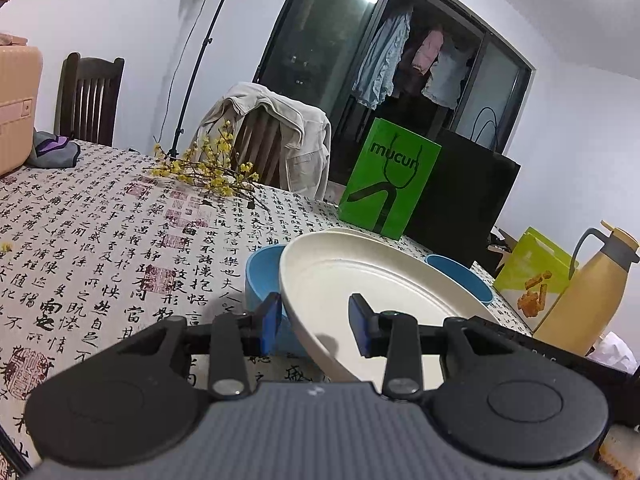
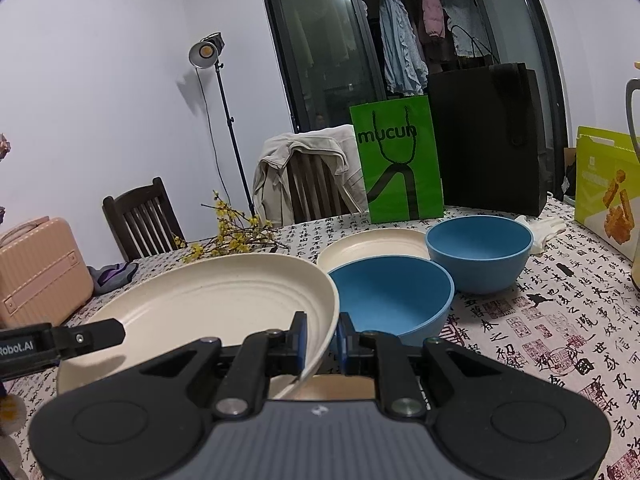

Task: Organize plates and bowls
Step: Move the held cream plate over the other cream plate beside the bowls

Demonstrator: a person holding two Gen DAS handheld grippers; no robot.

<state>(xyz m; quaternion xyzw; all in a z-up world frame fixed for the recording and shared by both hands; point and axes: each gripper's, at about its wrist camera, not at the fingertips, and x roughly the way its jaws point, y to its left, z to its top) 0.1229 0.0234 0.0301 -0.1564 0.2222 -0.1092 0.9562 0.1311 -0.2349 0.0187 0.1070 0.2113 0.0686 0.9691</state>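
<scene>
Calligraphy-printed cloth covers the table (image 2: pixel 560 320), with a green paper bag (image 2: pixel 400 160) and a black bag (image 2: pixel 488 136) standing along its far edge before a dark glass door hung with clothes.

The cream plate (image 2: pixel 208 304) is up off the cloth and tilted. The right gripper (image 2: pixel 322 340) has its jaws drawn narrow onto the plate's rim, one pad inside the lip and one outside, at about three o'clock on the plate in the right wrist view. The left gripper (image 1: pixel 316 324) stands partly open astride the opposite edge: in its own view one blue pad lies outside the rim and the other over the plate's inner face, and neither seems to press. Its fingertip (image 2: pixel 112 330) shows at nine o'clock of the plate in the right view.

Matte and speckled with moulded rings, the plate looks like light, stiff plastic or fibre ware, unlikely to shatter but smooth enough to pivot in a single pinch. The raised rim is the sensible hold, and a second grip opposite would probably steady it.

Beyond the held plate, at about one o'clock in the right view, a blue bowl (image 2: pixel 392 300) sits close by. A second blue bowl (image 2: pixel 480 252) is just behind it to the right, and a second cream plate (image 2: pixel 372 246) lies flat behind the first bowl.
</scene>
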